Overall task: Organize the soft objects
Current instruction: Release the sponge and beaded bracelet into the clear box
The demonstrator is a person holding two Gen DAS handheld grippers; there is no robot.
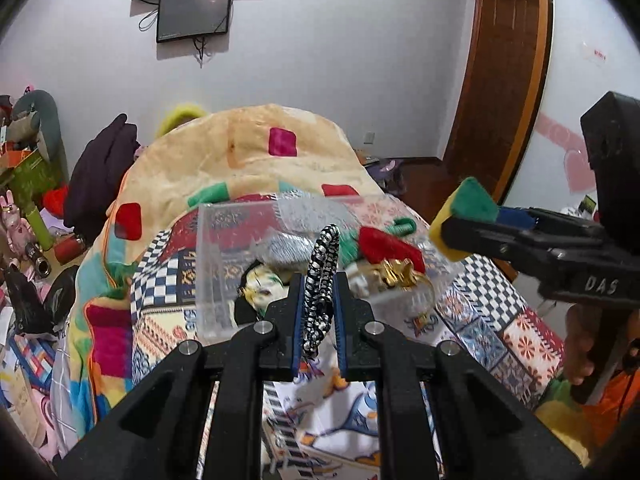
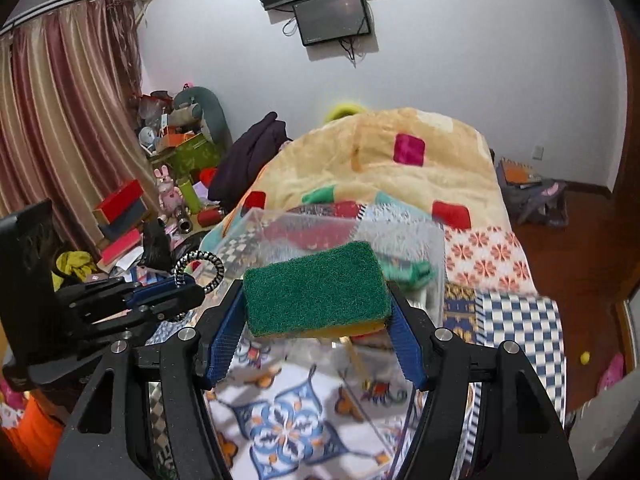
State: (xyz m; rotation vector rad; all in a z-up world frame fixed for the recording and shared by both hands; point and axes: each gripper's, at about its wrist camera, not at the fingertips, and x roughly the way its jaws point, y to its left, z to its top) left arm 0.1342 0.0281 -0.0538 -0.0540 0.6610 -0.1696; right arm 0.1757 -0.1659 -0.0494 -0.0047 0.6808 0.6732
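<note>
Green-topped yellow rectangular sponge (image 2: 316, 286): I have it clamped between the 2 blue pads of my right gripper (image 2: 316, 316), held in the air at the near edge of the clear plastic box (image 1: 208, 264). Black-and-white spiral hair tie (image 1: 322, 276): pinched upright in my left gripper (image 1: 320, 312), also in front of that box. Box sits on the patchwork quilt (image 1: 500, 320), already holding red, green and gold soft items. Fleece blanket (image 2: 400, 172) is heaped behind.
</note>
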